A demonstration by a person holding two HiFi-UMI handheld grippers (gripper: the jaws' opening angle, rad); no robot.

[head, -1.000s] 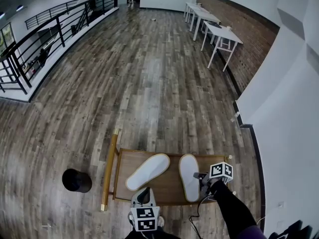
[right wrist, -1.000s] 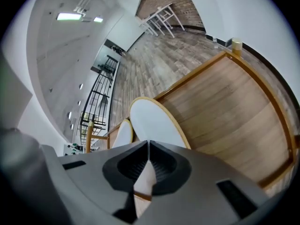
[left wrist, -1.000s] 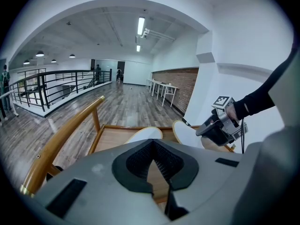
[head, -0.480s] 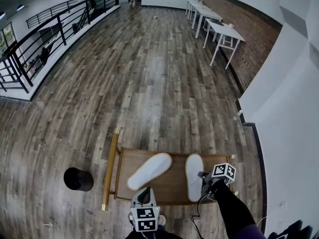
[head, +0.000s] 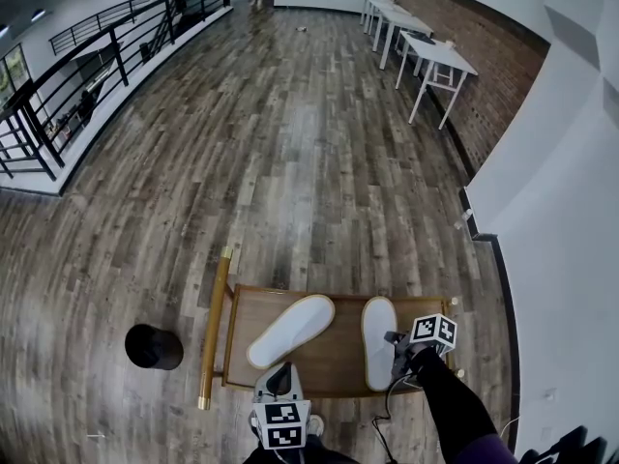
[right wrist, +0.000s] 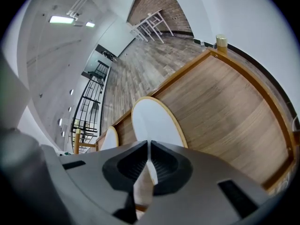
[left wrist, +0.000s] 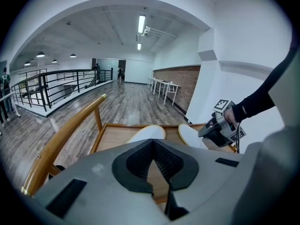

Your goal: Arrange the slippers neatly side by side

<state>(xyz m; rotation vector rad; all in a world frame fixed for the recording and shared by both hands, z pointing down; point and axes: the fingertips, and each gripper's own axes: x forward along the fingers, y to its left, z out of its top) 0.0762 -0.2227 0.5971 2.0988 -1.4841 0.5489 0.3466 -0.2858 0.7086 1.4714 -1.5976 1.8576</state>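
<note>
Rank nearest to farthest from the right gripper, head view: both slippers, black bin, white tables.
1. Right slipper, pinched in the right gripper, on the right side of the tray.
2. Left slipper, angled on the tray's left half.
3. Black bin, off the tray to its left.
4. White tables, far away at upper right.

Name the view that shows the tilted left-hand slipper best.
Head view: the whole tilted slipper lies diagonally on the wooden tray. Left gripper view shows only one end; right gripper view, just a sliver at the left.
</note>
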